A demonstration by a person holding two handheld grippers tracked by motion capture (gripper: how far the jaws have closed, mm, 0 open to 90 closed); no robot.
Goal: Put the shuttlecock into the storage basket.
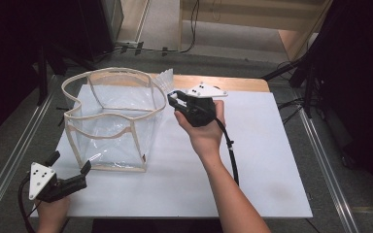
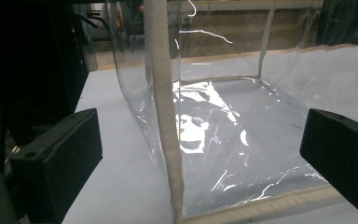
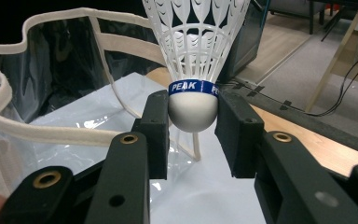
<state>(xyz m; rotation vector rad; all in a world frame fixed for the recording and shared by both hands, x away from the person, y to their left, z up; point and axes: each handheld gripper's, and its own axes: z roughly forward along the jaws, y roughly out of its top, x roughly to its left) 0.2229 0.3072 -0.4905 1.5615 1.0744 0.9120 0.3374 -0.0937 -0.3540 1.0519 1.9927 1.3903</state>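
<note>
Right gripper [image 3: 193,119]: your pads pinch shuttlecock [image 3: 193,70] cork, beside bag [image 1: 111,121] rim
Left gripper [image 2: 200,154]: spread wide at bag's near corner seam
Table [image 1: 272,160]: open room right

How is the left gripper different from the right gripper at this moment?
The right gripper is shut on the shuttlecock by its white cork; the left gripper stands open, holding nothing. The right one is raised beside the clear bag's rim; the left sits low at the bag's near corner. Both have black jaws.
</note>
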